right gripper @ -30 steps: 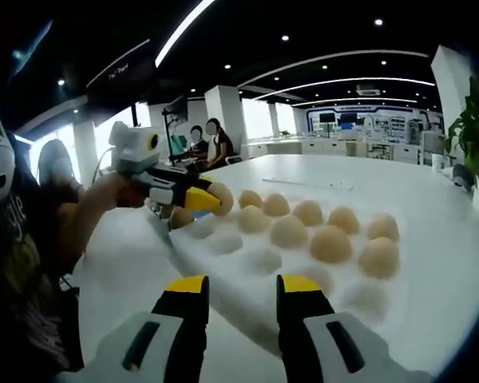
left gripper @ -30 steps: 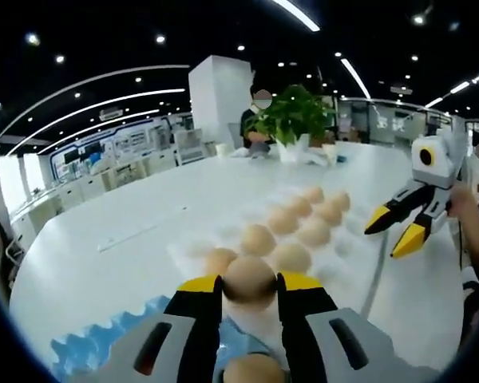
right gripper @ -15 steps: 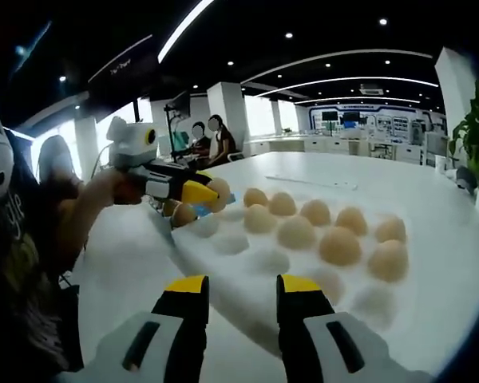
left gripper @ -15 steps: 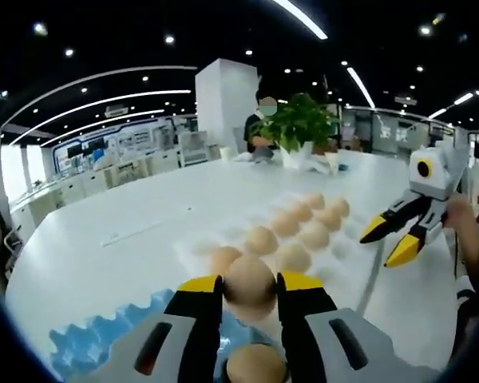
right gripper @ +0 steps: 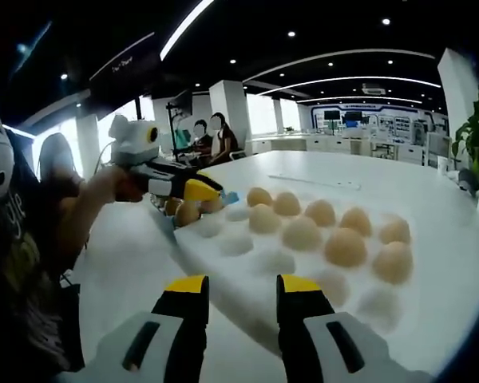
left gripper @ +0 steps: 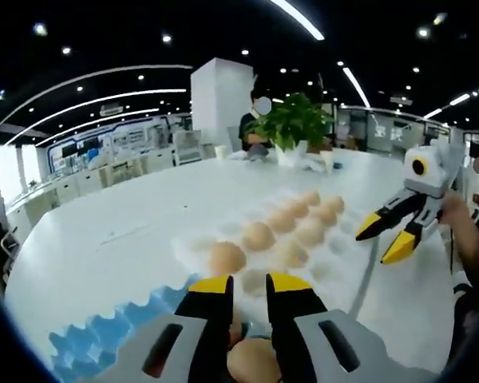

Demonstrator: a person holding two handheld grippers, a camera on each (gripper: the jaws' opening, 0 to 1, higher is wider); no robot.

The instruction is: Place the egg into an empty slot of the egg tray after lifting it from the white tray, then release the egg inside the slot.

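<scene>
Blue moulded egg tray point(left gripper: 104, 339) lies on the table point(left gripper: 128, 207) at the near end of the white tray point(left gripper: 343, 239), and the left hand-held gripper point(left gripper: 249, 283) is down over it. In the left gripper view its two yellow-tipped jaws stand close together with only a narrow gap. An egg point(left gripper: 251, 363) shows low between them, over the blue tray. I cannot tell if the jaws press on it or if it sits free in a slot (the blur there is strong). In the right gripper view the same left hand-held gripper point(right gripper: 203, 191) points down to the blue corner point(right gripper: 229, 197), and an egg point(right gripper: 186, 213) sits just under its tips. The right hand-held gripper point(right gripper: 243, 285) is open and holds nothing; it hovers above the near edge of the white tray point(right gripper: 223, 295). The other eggs point(right gripper: 345, 247) rest there in rows, with some hollows free. I judge the step in hand to be the placing and releasing of the egg in a slot of the egg tray. The next move would call for spreading the jaws gently, only once the egg rests at the bottom of the slot. After that comes a straight lift, so the tips do not knock it.
</scene>
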